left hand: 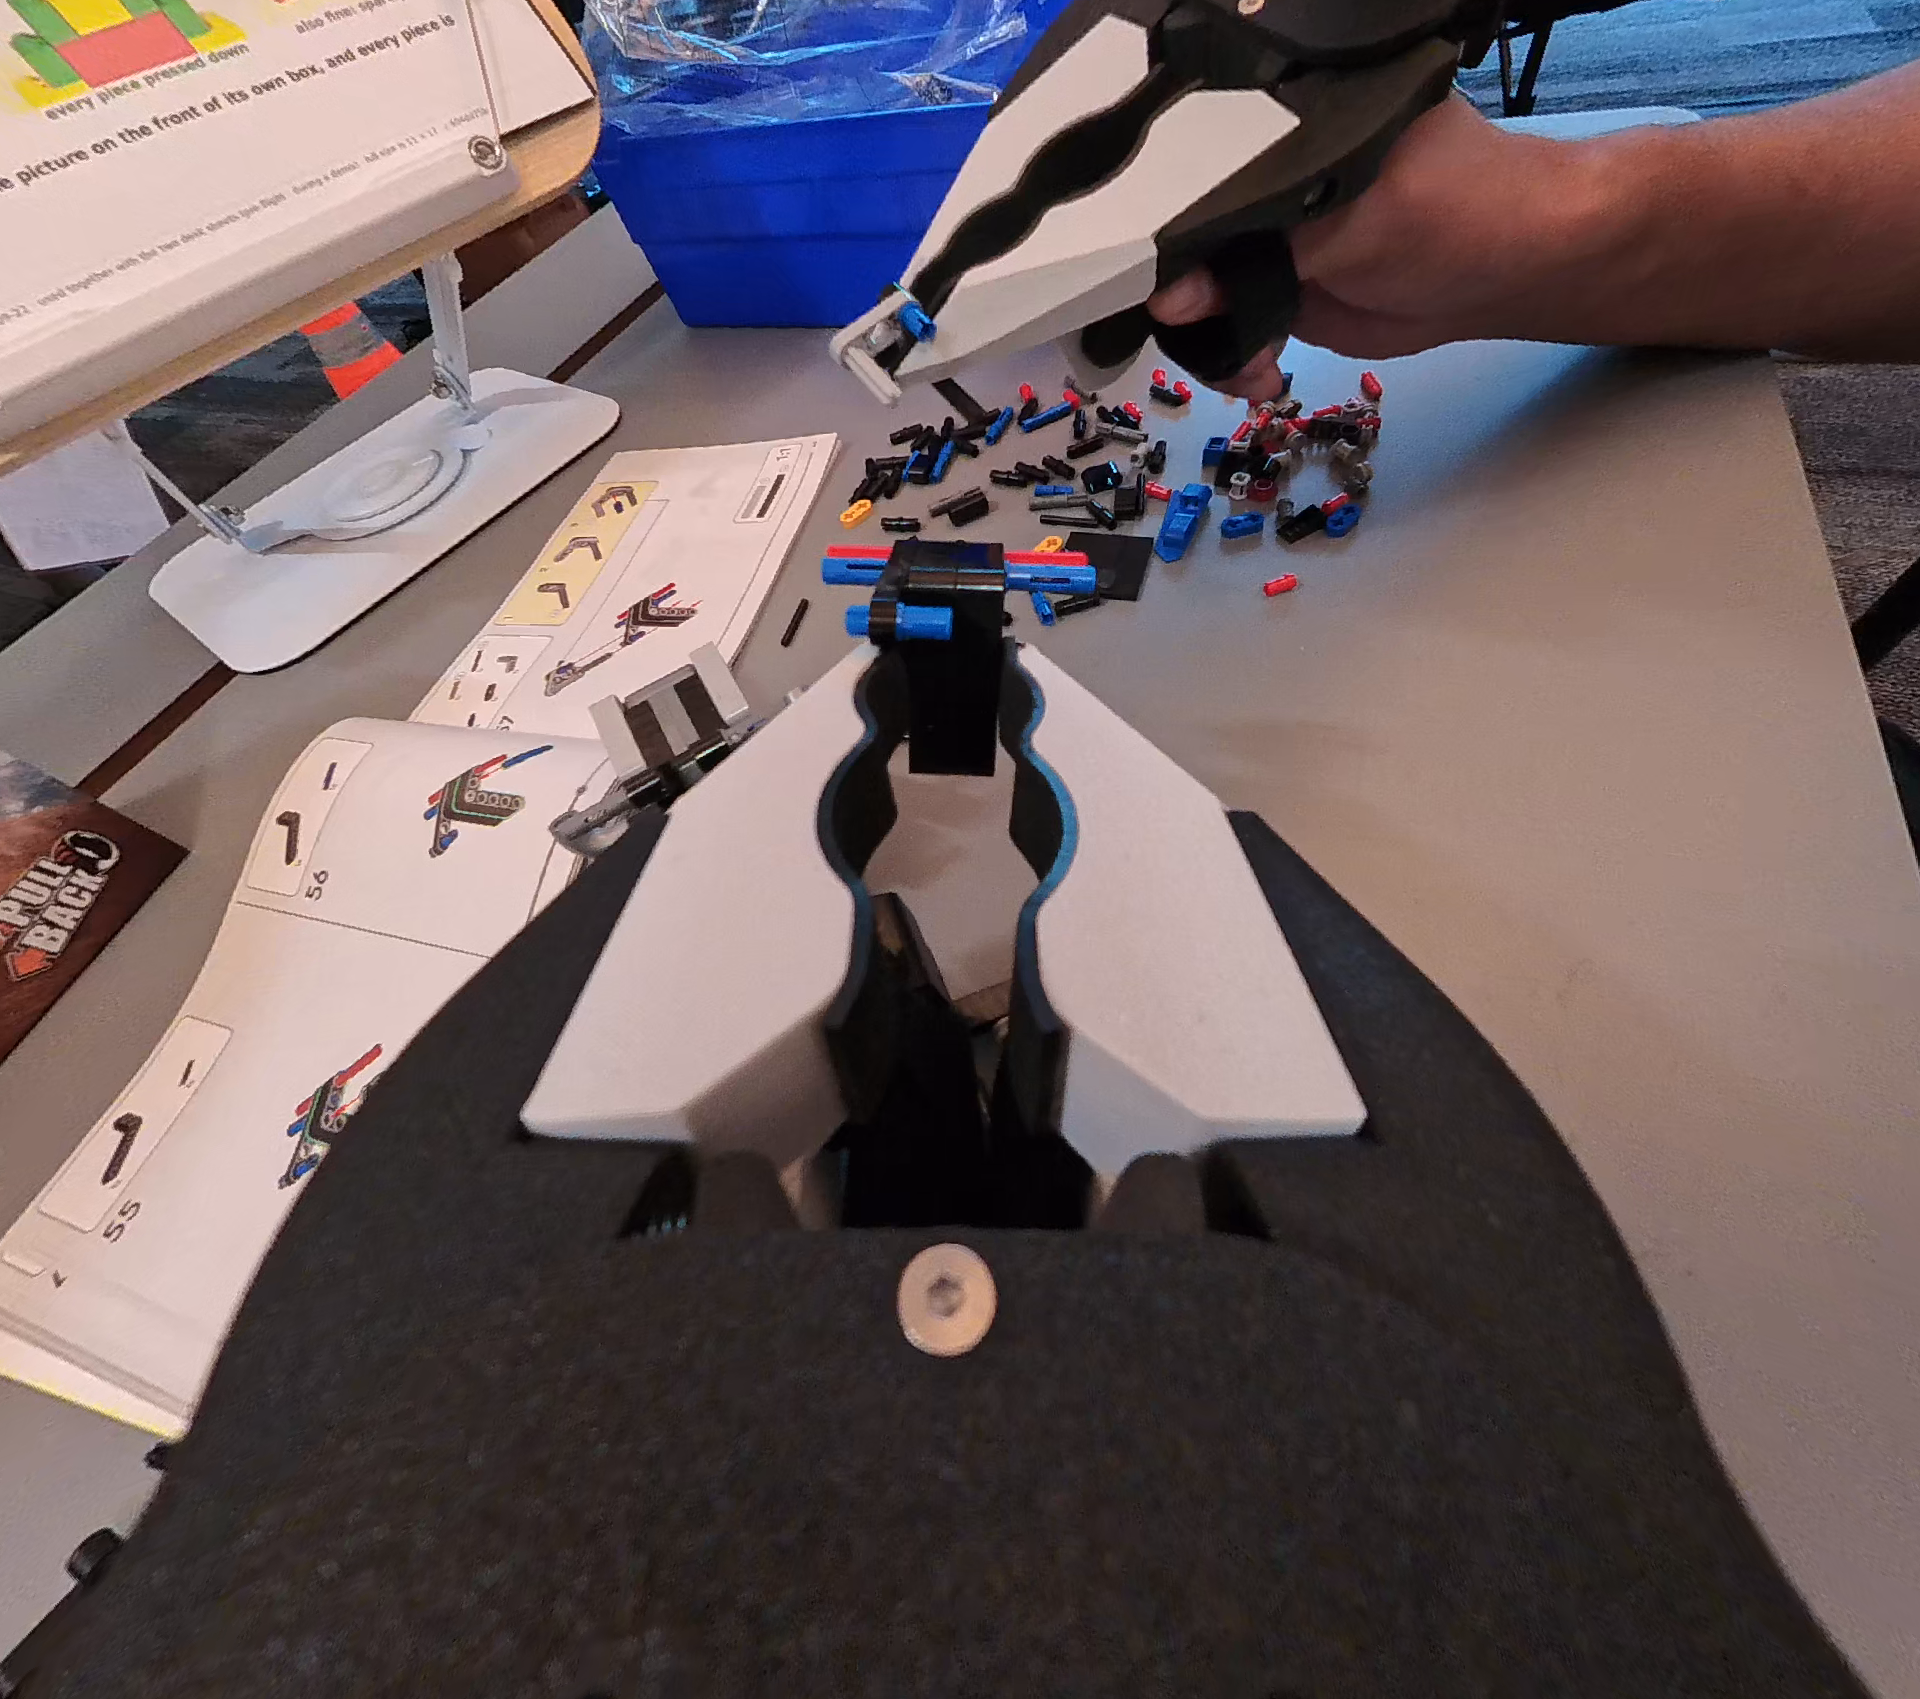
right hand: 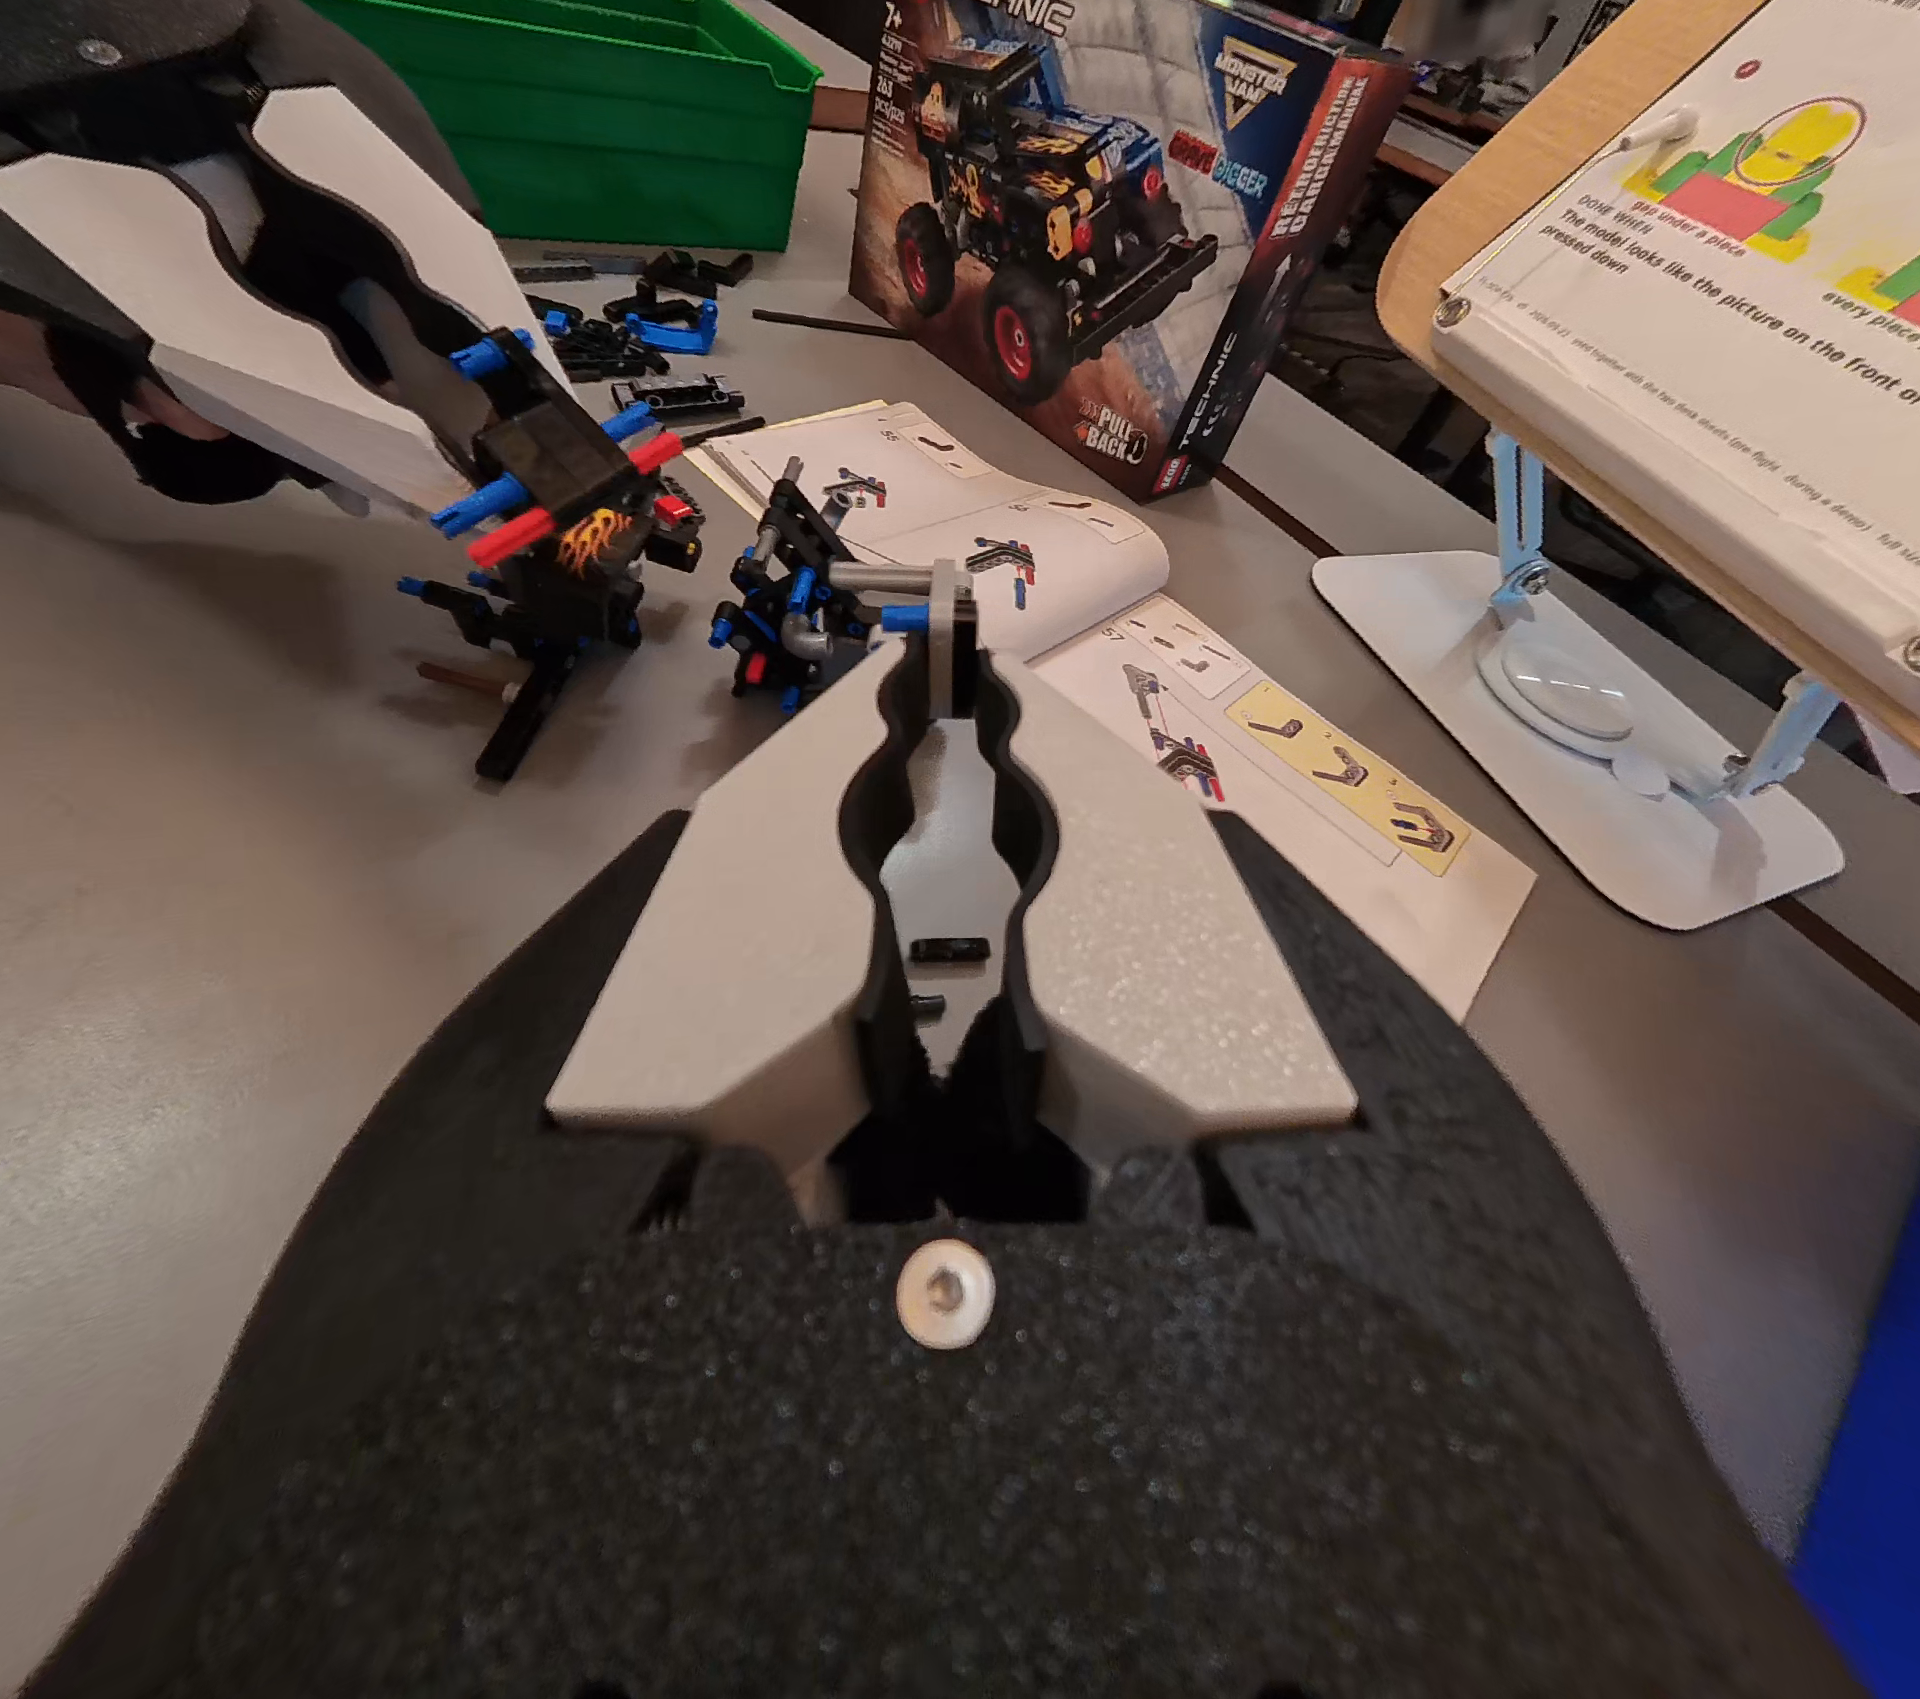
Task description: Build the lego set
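Left hand-held gripper (left hand: 951, 693), raised above the middle of the counter (left hand: 1455, 818), its two fingers closed on a black block assembly (left hand: 945, 610) carrying blue and red pins; the assembly projects just beyond the fingertips. Right hand-held gripper (right hand: 951, 662), fingers closed on a small grey piece (right hand: 948, 610) with a blue pin and a grey axle, held in the air above the open instruction booklet (right hand: 1039, 569). Two partly built black sub-assemblies (right hand: 790, 600) rest on the counter beside the booklet, beneath the two grippers. A scatter of loose pieces (left hand: 1122, 465), black, blue, red and grey, too many and too small to count, lies toward the far edge. One blue bin (left hand: 790, 195), at the far edge, holds crumpled clear plastic bags (left hand: 810, 8). One green bin (right hand: 520, 70) stands at the far edge; its contents are hidden. One set box (right hand: 1101, 195) stands upright beside it. One tilted stand (right hand: 1621, 714) carries a printed sheet.
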A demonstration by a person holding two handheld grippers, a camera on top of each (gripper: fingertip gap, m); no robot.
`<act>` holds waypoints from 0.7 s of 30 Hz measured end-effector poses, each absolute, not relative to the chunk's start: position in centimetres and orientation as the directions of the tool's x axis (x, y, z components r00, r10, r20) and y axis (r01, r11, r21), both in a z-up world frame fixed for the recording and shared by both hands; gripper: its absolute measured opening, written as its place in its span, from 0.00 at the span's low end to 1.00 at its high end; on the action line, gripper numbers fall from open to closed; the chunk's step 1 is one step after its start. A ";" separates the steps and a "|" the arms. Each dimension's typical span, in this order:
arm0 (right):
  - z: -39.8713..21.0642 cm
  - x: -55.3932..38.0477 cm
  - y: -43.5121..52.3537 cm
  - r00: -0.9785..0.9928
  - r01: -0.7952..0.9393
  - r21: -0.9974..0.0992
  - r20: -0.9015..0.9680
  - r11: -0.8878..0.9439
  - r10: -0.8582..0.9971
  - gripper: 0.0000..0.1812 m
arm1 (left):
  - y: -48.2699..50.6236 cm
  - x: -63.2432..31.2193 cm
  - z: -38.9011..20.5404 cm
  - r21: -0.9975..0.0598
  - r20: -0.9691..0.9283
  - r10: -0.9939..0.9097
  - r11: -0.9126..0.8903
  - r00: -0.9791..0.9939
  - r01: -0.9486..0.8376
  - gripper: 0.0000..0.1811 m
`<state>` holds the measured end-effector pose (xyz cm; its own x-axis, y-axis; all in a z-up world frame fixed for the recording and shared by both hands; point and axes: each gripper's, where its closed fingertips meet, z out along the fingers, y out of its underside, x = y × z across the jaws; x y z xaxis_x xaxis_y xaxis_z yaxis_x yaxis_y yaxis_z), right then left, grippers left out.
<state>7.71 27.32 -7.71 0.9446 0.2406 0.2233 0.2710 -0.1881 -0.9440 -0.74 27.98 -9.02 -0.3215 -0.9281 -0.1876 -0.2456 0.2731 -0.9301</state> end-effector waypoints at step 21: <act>-7.6 7.3 27.2 0.951 0.158 -0.967 0.095 -0.198 0.296 0.04 | 27.6 -0.8 -9.1 -0.931 -0.186 -0.923 0.276 -0.337 -0.241 0.08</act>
